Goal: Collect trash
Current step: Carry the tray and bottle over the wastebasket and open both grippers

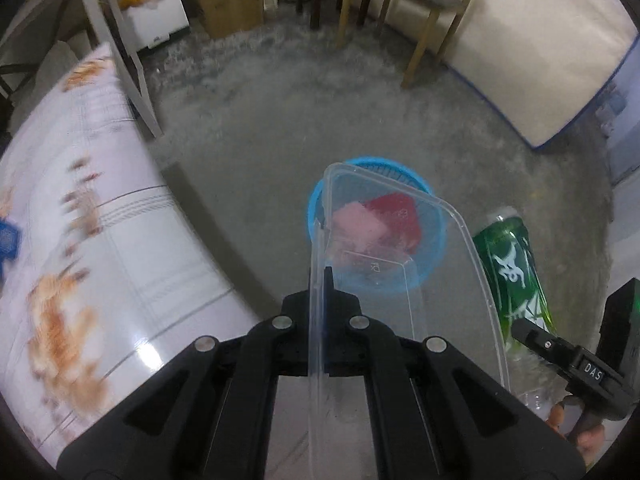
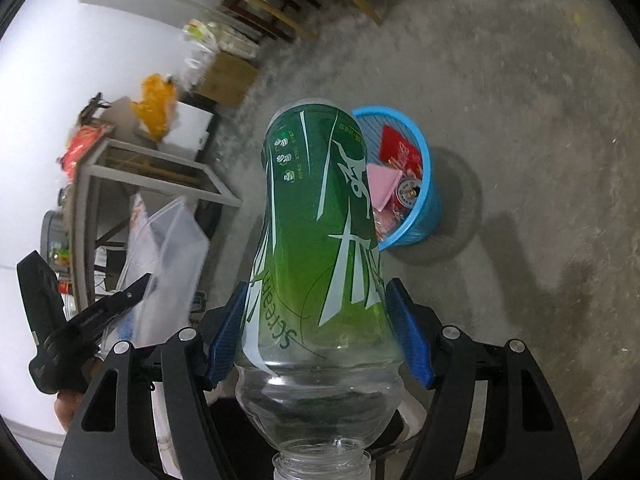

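Note:
My left gripper is shut on the rim of a clear plastic food container and holds it over a round blue trash basket on the floor. The basket holds pink and red wrappers. My right gripper is shut on an empty bottle with a green label, its neck toward the camera. The bottle also shows at the right of the left wrist view. The basket stands just behind and right of the bottle. The clear container and the left gripper show at the left.
A table with a white patterned cloth is at the left. The floor is bare grey concrete. Wooden chairs, a cardboard box and a white mattress stand farther back. A metal-framed stand is at the left.

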A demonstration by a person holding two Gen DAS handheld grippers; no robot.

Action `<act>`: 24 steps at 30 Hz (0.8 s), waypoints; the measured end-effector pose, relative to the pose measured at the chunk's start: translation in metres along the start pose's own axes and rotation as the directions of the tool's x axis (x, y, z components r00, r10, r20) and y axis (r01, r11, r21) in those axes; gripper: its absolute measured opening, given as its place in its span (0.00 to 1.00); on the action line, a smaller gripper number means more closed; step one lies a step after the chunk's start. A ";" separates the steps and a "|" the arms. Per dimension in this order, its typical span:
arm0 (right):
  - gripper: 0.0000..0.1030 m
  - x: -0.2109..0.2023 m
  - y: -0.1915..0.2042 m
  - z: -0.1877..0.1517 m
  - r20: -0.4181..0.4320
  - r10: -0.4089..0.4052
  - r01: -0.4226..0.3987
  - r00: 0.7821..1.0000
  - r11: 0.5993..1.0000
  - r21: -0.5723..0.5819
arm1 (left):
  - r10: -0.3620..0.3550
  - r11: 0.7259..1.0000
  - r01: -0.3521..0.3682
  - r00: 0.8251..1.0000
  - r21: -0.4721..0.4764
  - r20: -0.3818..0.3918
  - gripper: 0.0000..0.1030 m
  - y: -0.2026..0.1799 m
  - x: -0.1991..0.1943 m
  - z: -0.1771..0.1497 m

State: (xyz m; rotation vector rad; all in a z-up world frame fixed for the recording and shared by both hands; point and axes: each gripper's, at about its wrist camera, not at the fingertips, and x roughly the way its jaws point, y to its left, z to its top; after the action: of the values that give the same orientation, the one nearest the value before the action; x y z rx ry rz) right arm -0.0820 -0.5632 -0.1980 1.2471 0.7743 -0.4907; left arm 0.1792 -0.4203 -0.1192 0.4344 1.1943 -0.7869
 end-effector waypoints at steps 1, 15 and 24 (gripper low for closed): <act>0.65 0.010 0.003 0.013 0.000 -0.011 0.011 1.000 1.000 -0.017 | 0.003 1.000 -0.004 1.000 -0.001 -0.009 0.00 -0.003 0.007 0.006; 0.68 0.110 -0.030 0.053 -0.048 -0.069 0.069 0.996 0.998 -0.005 | 0.032 0.999 -0.032 0.999 -0.034 0.001 0.43 -0.014 0.036 0.039; 0.68 0.059 -0.040 0.015 -0.005 -0.006 0.006 1.000 1.000 -0.001 | -0.025 1.000 0.025 0.994 0.006 0.108 0.46 0.018 -0.044 0.005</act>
State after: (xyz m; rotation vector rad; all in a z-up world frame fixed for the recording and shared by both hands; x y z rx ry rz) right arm -0.0676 -0.5836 -0.2666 1.2461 0.7828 -0.4923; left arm 0.1890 -0.3982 -0.0776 0.3768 1.0990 -0.8251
